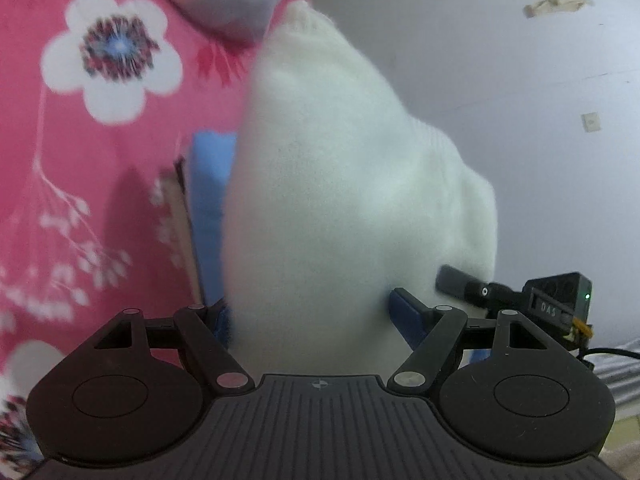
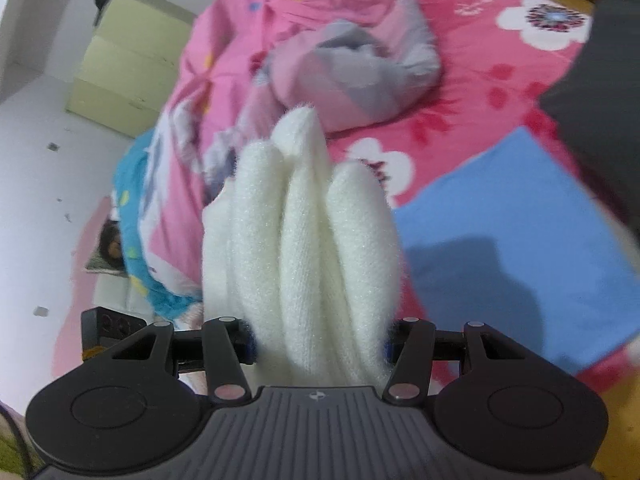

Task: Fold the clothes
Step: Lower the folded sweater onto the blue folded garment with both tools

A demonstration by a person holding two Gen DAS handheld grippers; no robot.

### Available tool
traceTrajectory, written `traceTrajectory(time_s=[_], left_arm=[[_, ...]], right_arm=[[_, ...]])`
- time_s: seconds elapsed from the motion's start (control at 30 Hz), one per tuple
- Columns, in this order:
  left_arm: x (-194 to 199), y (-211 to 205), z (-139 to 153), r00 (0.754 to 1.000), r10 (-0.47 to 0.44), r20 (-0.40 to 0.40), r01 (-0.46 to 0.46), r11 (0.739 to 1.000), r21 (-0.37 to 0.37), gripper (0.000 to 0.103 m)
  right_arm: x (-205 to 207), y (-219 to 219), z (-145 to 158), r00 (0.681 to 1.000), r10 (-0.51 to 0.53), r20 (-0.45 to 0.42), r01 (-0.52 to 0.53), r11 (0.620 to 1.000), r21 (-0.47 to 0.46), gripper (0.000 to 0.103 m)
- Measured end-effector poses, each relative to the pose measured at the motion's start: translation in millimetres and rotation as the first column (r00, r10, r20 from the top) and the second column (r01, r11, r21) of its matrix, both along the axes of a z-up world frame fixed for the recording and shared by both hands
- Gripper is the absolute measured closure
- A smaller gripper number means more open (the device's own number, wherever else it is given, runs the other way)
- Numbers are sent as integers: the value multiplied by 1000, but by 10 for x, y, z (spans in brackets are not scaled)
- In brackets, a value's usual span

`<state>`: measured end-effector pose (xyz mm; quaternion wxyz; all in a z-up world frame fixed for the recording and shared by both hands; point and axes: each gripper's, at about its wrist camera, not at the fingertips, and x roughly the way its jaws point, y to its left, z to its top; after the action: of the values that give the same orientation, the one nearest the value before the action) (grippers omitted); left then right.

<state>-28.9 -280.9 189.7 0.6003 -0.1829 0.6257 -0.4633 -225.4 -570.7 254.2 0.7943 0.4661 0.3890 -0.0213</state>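
Observation:
A fluffy white sweater (image 1: 340,184) hangs lifted above the bed, held at two places. In the left wrist view my left gripper (image 1: 316,316) is shut on a thick bunch of it, with the blue pads (image 1: 404,312) pressed into the wool. My right gripper (image 2: 318,344) is shut on the white sweater (image 2: 304,232) too, and the knit is gathered into several soft folds between its fingers. The right gripper's body (image 1: 552,300) shows just beyond the sweater's edge in the left view. The sweater hides most of what lies under it.
A pink flowered bedsheet (image 1: 100,160) covers the bed. On it lie a blue cloth (image 2: 500,240), a dark garment (image 2: 600,80) and a crumpled pink and grey quilt (image 2: 340,52). A pale green cabinet (image 2: 128,52) stands by the white wall (image 1: 520,120).

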Motion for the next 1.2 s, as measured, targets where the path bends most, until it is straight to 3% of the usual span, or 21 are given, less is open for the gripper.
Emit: traceTrajectory(time_s=[0.3, 0.53, 0.83, 1.0, 1.2], left_arm=[[-69, -697, -411, 989, 123, -83, -114, 987, 113, 27], [58, -1027, -649, 975, 199, -100, -178, 966, 188, 27], [179, -1165, -755, 973, 220, -65, -198, 948, 250, 27], [182, -1261, -1027, 974, 219, -55, -193, 935, 297, 27], [211, -1267, -1059, 977, 212, -37, -190, 931, 312, 23]], right_arm=[[239, -1068, -581, 986, 134, -99, -127, 989, 75, 48], [518, -1567, -977, 966, 223, -133, -203, 968, 147, 48], [670, -1815, -1338, 960, 249, -126, -214, 947, 240, 48], [710, -1823, -1639, 953, 266, -148, -228, 946, 230, 48], [731, -1833, -1767, 947, 284, -151, -257, 950, 176, 44]])
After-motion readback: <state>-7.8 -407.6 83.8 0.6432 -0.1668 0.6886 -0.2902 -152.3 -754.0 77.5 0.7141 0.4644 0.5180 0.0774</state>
